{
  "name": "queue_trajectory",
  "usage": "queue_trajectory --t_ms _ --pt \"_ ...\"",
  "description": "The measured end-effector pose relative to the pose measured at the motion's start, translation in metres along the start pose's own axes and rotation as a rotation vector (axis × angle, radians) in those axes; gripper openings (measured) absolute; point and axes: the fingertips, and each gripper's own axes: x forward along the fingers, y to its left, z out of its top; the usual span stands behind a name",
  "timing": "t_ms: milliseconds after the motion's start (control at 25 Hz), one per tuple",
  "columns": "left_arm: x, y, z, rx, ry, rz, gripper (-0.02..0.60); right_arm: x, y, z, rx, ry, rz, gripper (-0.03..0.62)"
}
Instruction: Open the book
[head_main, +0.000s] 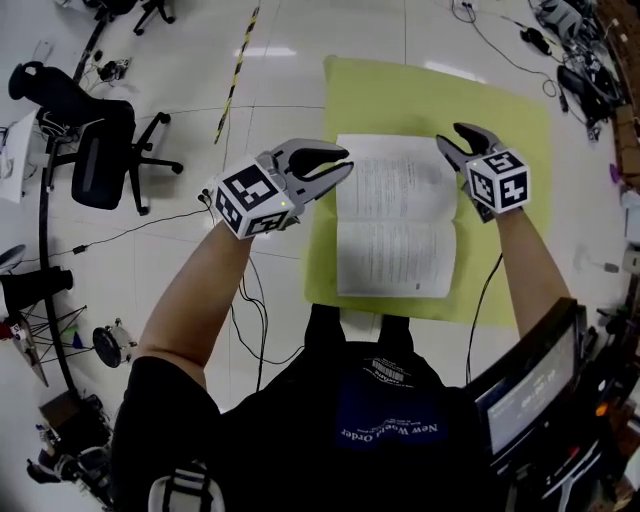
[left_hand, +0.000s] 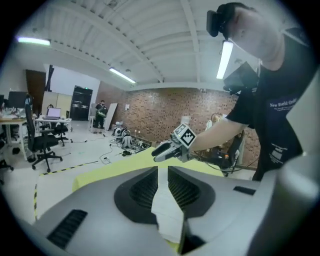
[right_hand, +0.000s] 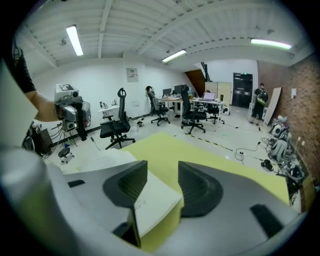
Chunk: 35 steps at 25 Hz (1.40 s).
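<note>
The book (head_main: 395, 230) lay open on the yellow mat (head_main: 500, 130). The left gripper (head_main: 345, 163) pinched a page (left_hand: 167, 210). The right gripper (head_main: 450, 137) stood with jaws apart around the book's corner, not gripping.

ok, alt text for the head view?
Seen from above, an open book lies flat on a yellow-green mat. The left tool is at the edge of the book's left page, and the right tool is at its top right corner.
</note>
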Motion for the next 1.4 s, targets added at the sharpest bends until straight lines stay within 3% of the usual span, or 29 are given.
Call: queue_trajectory --t_ms 160,280,400,640,800,1000,1080,1240,1400 --pt "0.006 -0.05 -0.007 -0.053 -0.043 -0.033 0.064 -0.024 0.017 0.002 -0.007 -0.053 0.006 0.165" --pt "0.001 -0.072 -0.005 -0.156 -0.119 -0.029 0.064 -0.053 0.035 0.004 0.051 -0.123 0.036 0.165" --pt "-0.025 -0.094 0.014 -0.229 -0.203 0.004 0.064 -0.099 0.063 0.012 0.088 -0.176 0.061 0.164" --pt "-0.082 -0.135 0.072 -0.305 -0.38 0.025 0.064 -0.191 0.115 0.042 0.168 -0.331 0.082 0.164" --pt "-0.119 -0.16 0.111 -0.266 -0.48 0.029 0.063 -0.243 0.153 0.072 0.126 -0.418 0.132 0.152" --pt "-0.157 -0.18 0.144 -0.176 -0.571 0.063 0.063 -0.302 0.172 0.106 0.099 -0.535 0.119 -0.009" --pt "-0.158 -0.193 0.149 -0.165 -0.578 0.066 0.064 -0.32 0.176 0.104 0.124 -0.571 0.132 -0.011" --pt "-0.144 -0.213 0.146 -0.183 -0.564 0.078 0.064 -0.337 0.185 0.083 0.161 -0.599 0.169 -0.012" --pt "-0.137 -0.221 0.128 -0.251 -0.556 0.08 0.063 -0.324 0.204 0.061 0.155 -0.542 0.201 -0.014"
